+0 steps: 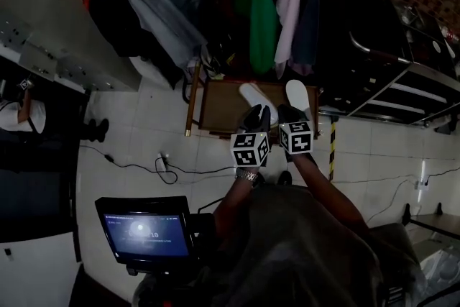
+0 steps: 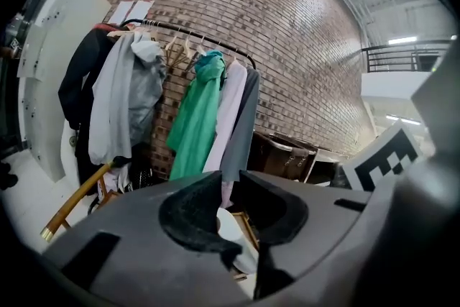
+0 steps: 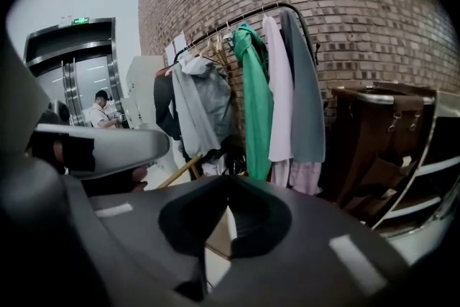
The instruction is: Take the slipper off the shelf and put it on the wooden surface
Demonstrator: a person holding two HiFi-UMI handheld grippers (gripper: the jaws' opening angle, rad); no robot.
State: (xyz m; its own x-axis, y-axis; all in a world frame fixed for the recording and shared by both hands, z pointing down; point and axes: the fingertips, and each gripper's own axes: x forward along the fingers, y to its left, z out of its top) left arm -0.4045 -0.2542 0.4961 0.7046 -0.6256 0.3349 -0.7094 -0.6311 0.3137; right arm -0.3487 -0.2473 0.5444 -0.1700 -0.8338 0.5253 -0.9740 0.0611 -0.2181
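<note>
Two white slippers [image 1: 253, 95] [image 1: 297, 93] lie side by side on a low wooden surface [image 1: 215, 108] in the head view, beneath a clothes rail. My left gripper [image 1: 256, 113] hovers just in front of the left slipper and my right gripper [image 1: 289, 113] just in front of the right one, both above the surface's near edge. In the left gripper view the jaws [image 2: 230, 180] are together with nothing held, and a white slipper [image 2: 231, 226] shows through the slit below them. My right gripper [image 3: 228, 187] is shut and holds nothing.
Hanging garments [image 1: 259, 3] fill the rail behind the wooden surface. A dark metal shelf unit [image 1: 388, 61] stands to the right, with a yellow-black striped post [image 1: 332, 147] beside it. Cables [image 1: 162, 165] cross the tiled floor, a monitor [image 1: 144, 234] sits near left, and a person [image 1: 21, 115] stands far left.
</note>
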